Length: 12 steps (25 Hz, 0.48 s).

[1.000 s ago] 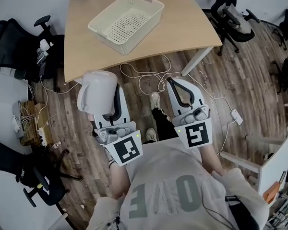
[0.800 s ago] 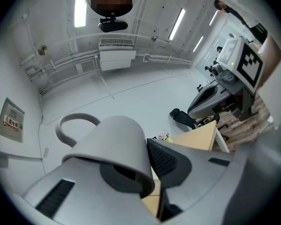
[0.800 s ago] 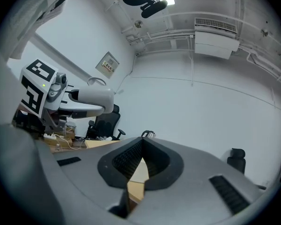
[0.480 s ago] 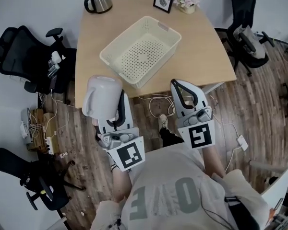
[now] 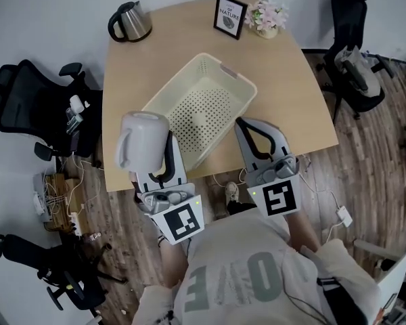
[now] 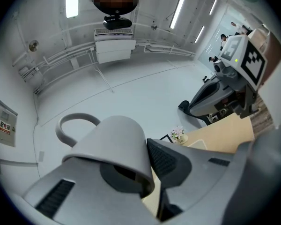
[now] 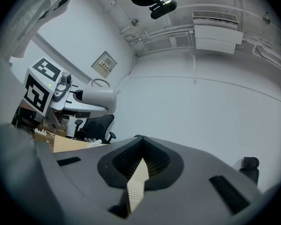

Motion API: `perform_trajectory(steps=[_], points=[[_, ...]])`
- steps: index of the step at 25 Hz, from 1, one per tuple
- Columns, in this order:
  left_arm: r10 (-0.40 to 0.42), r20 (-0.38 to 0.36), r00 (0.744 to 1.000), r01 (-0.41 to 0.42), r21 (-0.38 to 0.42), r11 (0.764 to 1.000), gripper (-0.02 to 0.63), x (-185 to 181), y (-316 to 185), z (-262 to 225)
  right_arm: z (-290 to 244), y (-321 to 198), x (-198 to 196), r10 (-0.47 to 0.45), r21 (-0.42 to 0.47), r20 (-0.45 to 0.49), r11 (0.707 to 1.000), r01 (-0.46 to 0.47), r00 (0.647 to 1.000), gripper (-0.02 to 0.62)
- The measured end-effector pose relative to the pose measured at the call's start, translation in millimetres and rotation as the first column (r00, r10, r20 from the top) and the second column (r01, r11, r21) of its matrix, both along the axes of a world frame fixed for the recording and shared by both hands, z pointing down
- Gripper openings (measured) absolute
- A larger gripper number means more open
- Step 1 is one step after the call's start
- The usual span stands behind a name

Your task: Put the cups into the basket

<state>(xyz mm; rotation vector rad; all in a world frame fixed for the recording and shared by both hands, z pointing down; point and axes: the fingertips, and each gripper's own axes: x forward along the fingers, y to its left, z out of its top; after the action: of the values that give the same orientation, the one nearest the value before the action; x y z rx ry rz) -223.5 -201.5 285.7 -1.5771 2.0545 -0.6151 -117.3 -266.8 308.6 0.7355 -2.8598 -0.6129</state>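
Observation:
My left gripper [image 5: 165, 149] is shut on a white mug [image 5: 143, 139], its jaws pinching the mug's wall with the handle turned left. It hangs over the near left edge of the wooden table [image 5: 294, 93], just left of the cream perforated basket [image 5: 201, 105]. In the left gripper view the mug [image 6: 110, 146] lies tilted, its mouth toward the camera, on the lower jaw. My right gripper [image 5: 247, 124] is shut with nothing in it, its tips at the basket's near right rim. Through its jaws [image 7: 139, 142] a strip of basket [image 7: 136, 182] shows.
At the table's far edge stand a steel kettle [image 5: 130, 21], a framed picture [image 5: 229, 15] and a small flower pot [image 5: 268, 16]. Black office chairs stand at the left [image 5: 27, 97] and right [image 5: 357, 63]. Cables and a power strip [image 5: 51, 195] lie on the wooden floor.
The table and basket have come nearer; both grippers have moved from above the floor to over the table's near edge beside the basket. The left still holds the mug.

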Motion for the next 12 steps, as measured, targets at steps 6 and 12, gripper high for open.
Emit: perform_trajectory(steps=[6,12], points=[[0.043,-0.018,0.999,-0.044,-0.045,0.998,0.048,-3.7,-47.3,16.3,7.6,-45.7,-10.9,-0.002,-0.040,0.024,0.999,0.003,1.000,-0.002],[0.054,-0.010,0.998,-0.055,-0.093,0.994,0.048,-21.6,-64.4,15.9,9.7,-60.5,-27.1,0.017,-0.064,0.070,0.998,-0.012,0.997,-0.002]])
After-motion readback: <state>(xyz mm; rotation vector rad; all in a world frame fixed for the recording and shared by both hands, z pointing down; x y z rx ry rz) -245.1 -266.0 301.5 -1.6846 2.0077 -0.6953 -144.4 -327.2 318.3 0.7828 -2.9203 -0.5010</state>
